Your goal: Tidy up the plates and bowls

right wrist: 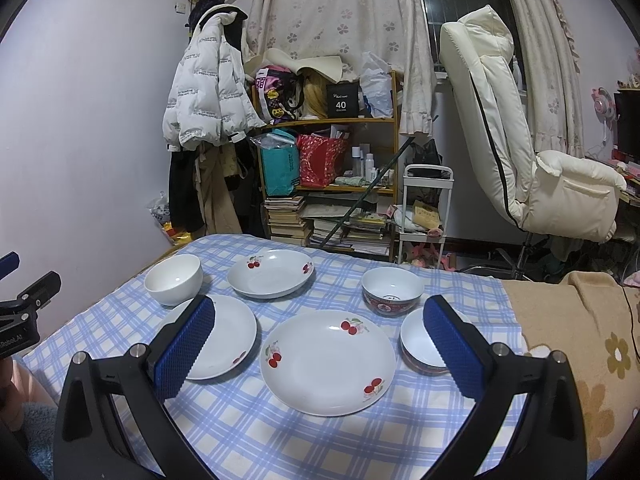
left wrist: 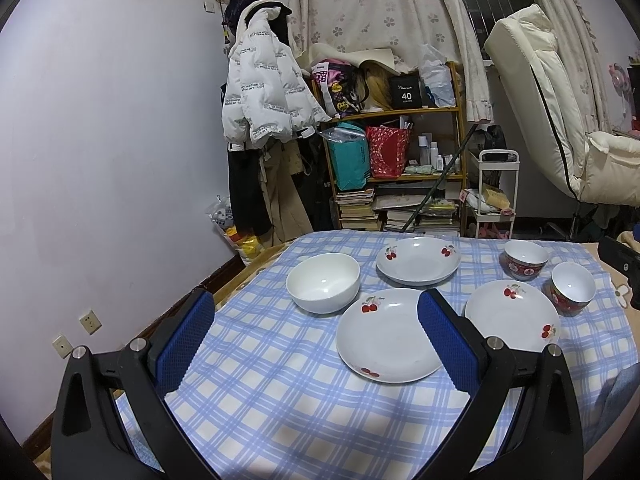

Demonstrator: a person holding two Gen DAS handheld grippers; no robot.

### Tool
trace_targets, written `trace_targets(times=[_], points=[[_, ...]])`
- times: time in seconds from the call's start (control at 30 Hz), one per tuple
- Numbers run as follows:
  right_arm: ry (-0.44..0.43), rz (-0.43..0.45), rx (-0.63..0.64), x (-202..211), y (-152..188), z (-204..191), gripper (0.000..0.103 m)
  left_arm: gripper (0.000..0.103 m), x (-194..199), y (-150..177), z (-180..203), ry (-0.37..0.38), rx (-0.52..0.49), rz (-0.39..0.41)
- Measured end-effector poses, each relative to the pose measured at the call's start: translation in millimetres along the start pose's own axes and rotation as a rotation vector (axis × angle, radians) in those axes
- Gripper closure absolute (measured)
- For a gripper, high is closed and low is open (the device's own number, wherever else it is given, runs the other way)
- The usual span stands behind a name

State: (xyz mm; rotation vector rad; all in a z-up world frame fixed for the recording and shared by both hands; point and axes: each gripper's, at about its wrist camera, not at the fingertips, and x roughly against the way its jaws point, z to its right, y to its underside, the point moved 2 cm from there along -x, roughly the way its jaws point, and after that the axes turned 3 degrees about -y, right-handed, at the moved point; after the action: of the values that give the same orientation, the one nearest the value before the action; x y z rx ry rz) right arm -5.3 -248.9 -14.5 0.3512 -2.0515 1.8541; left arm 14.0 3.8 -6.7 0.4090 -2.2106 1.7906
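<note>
Blue-and-white checked cloth (right wrist: pixel 280 432) covers the table in a cluttered bedroom, with a shelf (right wrist: pixel 340 160) of books and bags behind and a padded cream chair (right wrist: pixel 520 152). Three glossy cherry plates (right wrist: pixel 326 360) and a plain white bowl (right wrist: pixel 173 278) sit apart, two red-patterned bowls (right wrist: pixel 392 290) on the right. Left gripper (left wrist: pixel 316 344) and right gripper (right wrist: pixel 320 348) both hover spread wide, holding nothing.

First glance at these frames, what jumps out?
Crockery spread on the blue checked tablecloth: three cherry-print plates, the nearest centre front, a plain white bowl back left, two red-patterned bowls right. Both grippers, left and right, hover open and empty.
</note>
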Motion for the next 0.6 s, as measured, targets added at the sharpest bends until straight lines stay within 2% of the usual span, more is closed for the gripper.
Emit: trace_targets(times=[0.6], points=[[0.000,0.000,0.000,1.6,-0.2,0.8,0.000,0.003,0.5,-0.5,0.4,0.001,-0.002,0.003]])
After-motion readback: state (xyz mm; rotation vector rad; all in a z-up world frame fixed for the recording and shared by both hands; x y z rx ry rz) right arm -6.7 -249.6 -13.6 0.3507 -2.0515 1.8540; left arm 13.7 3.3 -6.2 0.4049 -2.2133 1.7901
